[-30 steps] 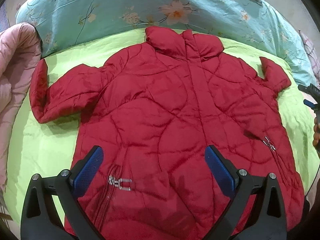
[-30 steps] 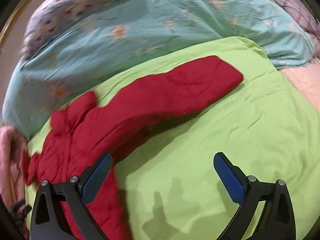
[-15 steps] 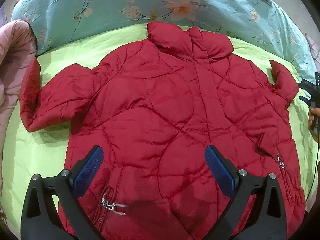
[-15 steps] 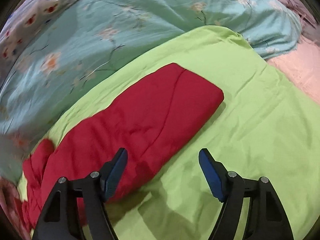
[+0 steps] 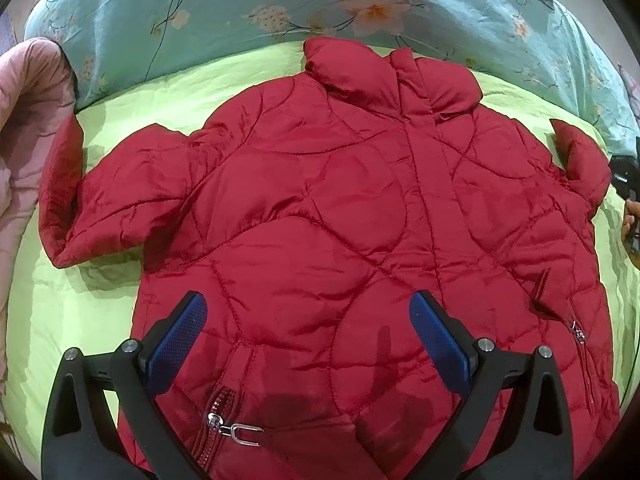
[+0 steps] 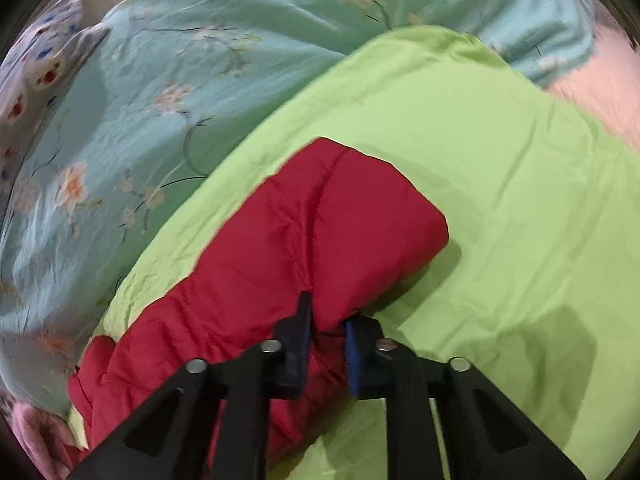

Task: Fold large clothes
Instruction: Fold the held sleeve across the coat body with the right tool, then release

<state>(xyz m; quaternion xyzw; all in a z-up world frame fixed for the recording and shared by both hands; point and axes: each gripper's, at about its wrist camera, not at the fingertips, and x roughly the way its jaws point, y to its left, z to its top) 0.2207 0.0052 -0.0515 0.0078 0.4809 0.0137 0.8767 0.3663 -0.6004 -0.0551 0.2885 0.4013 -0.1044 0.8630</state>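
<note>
**Two grippers, one sleeve now caught**

One second ago your right gripper (image 6: 326, 330) stood wide over bare sheet beside the jacket's right sleeve (image 6: 320, 232); now it has swung in over that sleeve and its jaws are closing on a fold of red fabric along the sleeve's near edge, with cloth plainly between the pads. By the look of it, the first fold is about to begin: with the sleeve caught, you can carry it inward across the body.

Your left gripper (image 5: 308, 340) hangs over the lower front of the red quilted jacket (image 5: 360, 208), jaws wide and holding nothing. It has drifted slightly forward and lower, so the hem now sits closer under it.

The jacket lies front up and spread flat on the green sheet (image 5: 80, 304) of the bed, collar toward the floral blue quilt (image 5: 240, 4). Its left sleeve (image 5: 100, 200) ends just beside the pink blanket (image 5: 28, 120), so room is tight on that side. Open sheet lies beyond the right cuff, and the broad chest gives a clear landing for the sleeve. Mind the pocket zipper pull (image 5: 236, 428) near your left jaws; it may snag.
</note>
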